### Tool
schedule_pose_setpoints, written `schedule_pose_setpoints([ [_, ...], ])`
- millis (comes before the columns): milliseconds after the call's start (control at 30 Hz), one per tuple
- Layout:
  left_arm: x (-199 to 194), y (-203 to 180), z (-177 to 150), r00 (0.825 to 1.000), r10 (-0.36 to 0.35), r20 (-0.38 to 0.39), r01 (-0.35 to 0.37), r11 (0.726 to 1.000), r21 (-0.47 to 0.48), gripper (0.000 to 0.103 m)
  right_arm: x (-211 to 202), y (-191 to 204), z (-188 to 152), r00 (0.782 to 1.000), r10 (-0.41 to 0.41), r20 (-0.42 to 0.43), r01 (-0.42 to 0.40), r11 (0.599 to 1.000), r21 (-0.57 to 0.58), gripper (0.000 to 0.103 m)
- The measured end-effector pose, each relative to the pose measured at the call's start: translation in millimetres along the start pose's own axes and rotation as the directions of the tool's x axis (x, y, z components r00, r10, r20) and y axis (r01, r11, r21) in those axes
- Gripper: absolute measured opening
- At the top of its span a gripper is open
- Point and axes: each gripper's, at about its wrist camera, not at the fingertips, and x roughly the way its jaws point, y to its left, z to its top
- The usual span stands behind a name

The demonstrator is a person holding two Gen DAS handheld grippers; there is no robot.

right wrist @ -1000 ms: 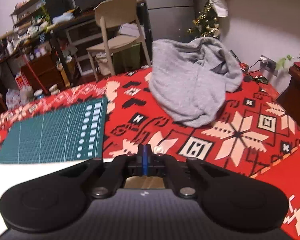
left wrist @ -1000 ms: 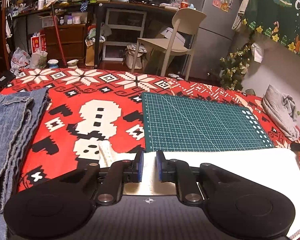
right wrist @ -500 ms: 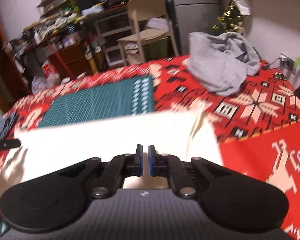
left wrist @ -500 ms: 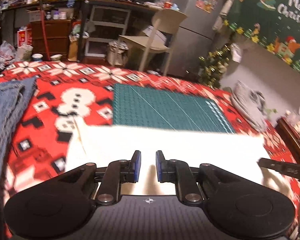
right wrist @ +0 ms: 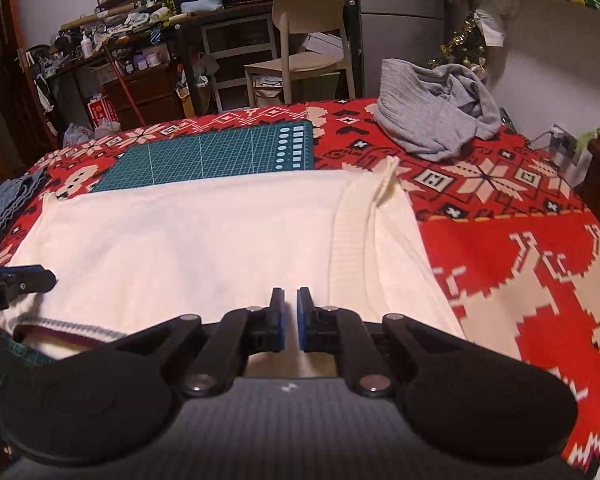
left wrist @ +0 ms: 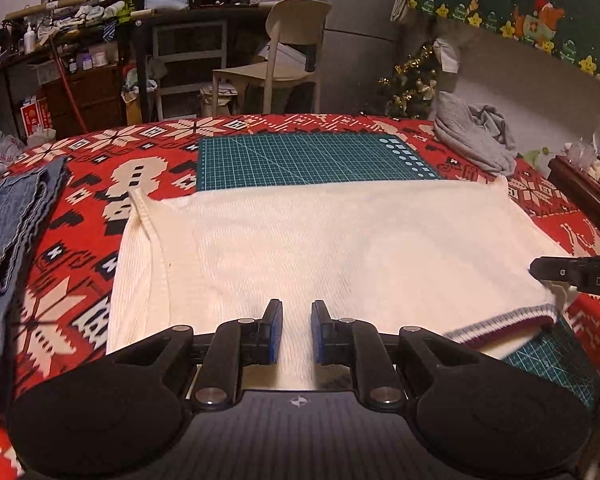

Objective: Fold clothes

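Sweater (left wrist: 340, 240) lies on red patterned blanket (left wrist: 80, 248), both jaws nearly closed, pinching it.

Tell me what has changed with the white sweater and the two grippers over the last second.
The white sweater, a second ago only a strip at the near edge, now lies spread over the red blanket, covering the near part of the green cutting mat. The left gripper and right gripper have drawn back toward the near hem. The right jaws have parted slightly. The grey garment and folded jeans stayed put.
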Motion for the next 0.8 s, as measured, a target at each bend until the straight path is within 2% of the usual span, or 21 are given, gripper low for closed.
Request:
schedule_pose_setpoints([
  [300, -14, -9, -10, 1.000, 0.027, 0.012, -0.027, 1.000, -0.008, 0.014, -16, -3, -14, 0.999, 0.004, 0.032, -0.004, 1.000, 0.017, 0.009],
  [800, -17, -41, -1, 0.999, 0.000, 0.040, 0.000, 1.000, 0.010, 0.014, -34, 0, -18, 0.996, 0.059, 0.061, -0.061, 0.998, 0.033, 0.009],
])
